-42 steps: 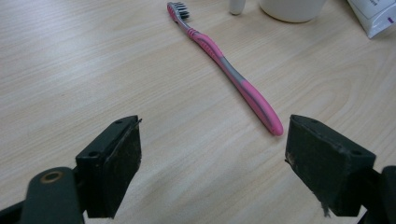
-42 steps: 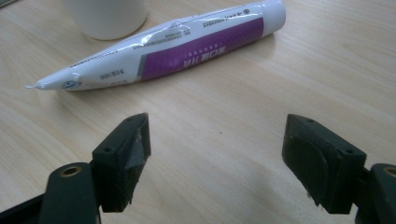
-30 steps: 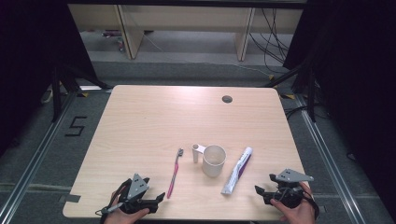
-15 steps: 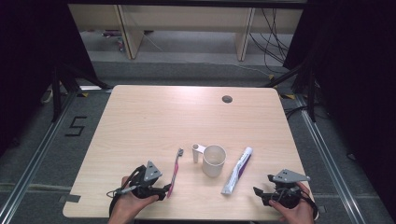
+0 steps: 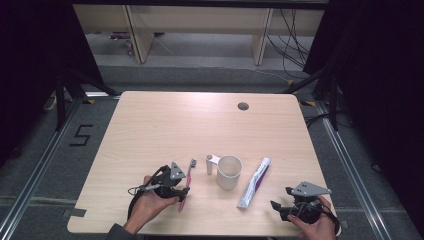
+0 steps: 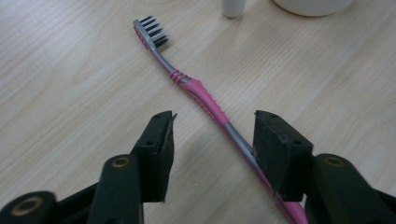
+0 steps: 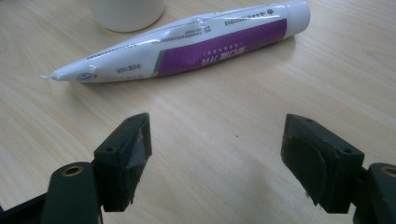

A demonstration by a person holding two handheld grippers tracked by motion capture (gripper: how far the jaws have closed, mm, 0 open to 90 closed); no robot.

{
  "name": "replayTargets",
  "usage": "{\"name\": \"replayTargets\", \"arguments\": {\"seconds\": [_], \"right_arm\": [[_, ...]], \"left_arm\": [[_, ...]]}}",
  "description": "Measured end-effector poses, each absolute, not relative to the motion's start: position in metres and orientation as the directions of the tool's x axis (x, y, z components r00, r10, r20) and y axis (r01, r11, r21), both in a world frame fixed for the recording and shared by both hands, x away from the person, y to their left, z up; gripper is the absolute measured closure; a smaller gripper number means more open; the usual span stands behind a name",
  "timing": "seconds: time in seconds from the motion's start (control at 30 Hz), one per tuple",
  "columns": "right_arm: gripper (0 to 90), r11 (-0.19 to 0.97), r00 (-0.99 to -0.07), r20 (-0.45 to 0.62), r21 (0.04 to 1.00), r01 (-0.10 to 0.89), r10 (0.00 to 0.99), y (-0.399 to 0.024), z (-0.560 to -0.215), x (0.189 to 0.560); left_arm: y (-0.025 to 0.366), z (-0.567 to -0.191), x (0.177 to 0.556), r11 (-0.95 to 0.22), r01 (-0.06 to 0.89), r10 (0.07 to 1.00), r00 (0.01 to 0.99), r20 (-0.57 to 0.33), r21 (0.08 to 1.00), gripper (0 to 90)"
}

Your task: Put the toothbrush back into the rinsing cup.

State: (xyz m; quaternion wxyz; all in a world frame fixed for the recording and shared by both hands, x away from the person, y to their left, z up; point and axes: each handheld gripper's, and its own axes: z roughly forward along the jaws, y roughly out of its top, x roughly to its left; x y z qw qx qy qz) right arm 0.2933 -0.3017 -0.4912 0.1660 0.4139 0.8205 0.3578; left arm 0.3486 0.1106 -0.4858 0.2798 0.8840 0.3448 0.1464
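Fingers (image 6: 156,144) half-closed astride toothbrush (image 6: 205,98) handle

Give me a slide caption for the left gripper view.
Left hand-held gripper closing around the pink toothbrush handle on the wooden table, pads not yet pressing.

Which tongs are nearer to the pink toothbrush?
Left. The left tongs straddle the toothbrush handle, closing, not yet gripping. The right tongs sit far across, beyond the toothpaste tube.

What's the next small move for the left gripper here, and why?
Probably finish closing the left gripper. Its jaws have just been closing, the pink toothbrush handle lies between the fingers against one pad, and a gap remains on the other side, so it isn't gripped yet.
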Motion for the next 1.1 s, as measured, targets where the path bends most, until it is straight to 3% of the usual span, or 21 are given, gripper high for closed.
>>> {"name": "replayTargets", "arguments": {"seconds": [0.53,1.1], "right_arm": [[25.7,0.412,-0.611,0.014,0.726,0.551,0.792,-0.302,-0.492,0.294],[26.6,0.401,-0.610,0.041,0.719,0.568,0.791,-0.300,-0.492,0.293]], "left_arm": [[0.097,-0.489,0.370,-0.633,0.557,0.681,0.731,0.044,0.539,59.5],[0.110,-0.488,0.372,-0.686,0.580,0.669,0.740,0.069,0.440,81.8]]}}
